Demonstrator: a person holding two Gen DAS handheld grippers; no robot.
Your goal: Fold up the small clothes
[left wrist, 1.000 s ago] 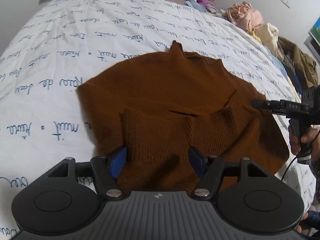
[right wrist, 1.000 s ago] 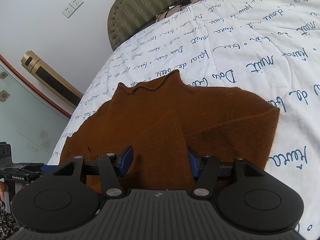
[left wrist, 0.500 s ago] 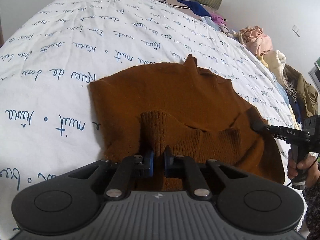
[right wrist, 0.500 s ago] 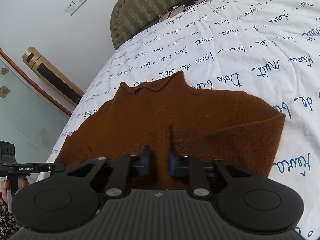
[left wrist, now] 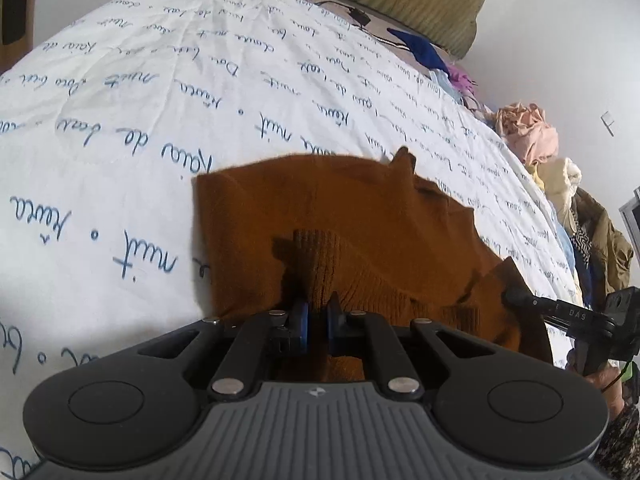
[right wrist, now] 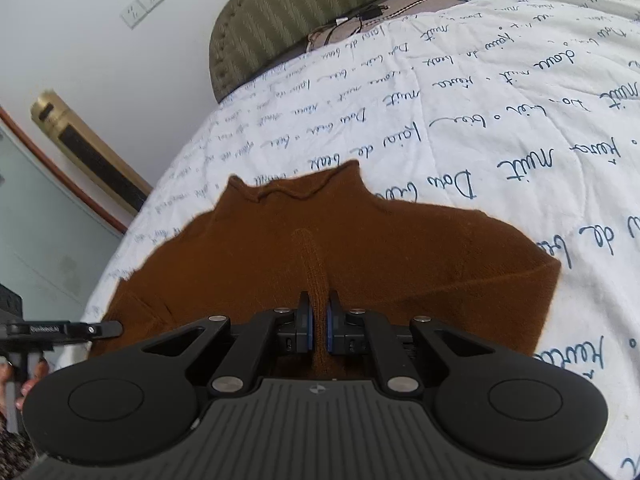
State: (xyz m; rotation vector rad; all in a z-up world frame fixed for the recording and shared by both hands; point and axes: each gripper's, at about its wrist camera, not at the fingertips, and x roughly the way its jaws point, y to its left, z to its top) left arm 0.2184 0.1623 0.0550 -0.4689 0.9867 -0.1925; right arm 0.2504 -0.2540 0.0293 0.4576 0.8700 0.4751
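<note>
Both grippers pinch ribbed folds of the rust-brown knitted sweater (left wrist: 360,216): the left gripper (left wrist: 317,320) and the right gripper (right wrist: 318,322), jaws closed on it. It lies flat near the bed's near edge, on the white quilt with blue handwriting (left wrist: 140,92). Beyond, crumpled clothes (left wrist: 528,136) line the far right edge.

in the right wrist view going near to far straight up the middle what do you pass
right tool shut on a pinched ridge of the brown sweater → sweater collar → white bedspread with blue writing → black cable → striped olive headboard
</note>
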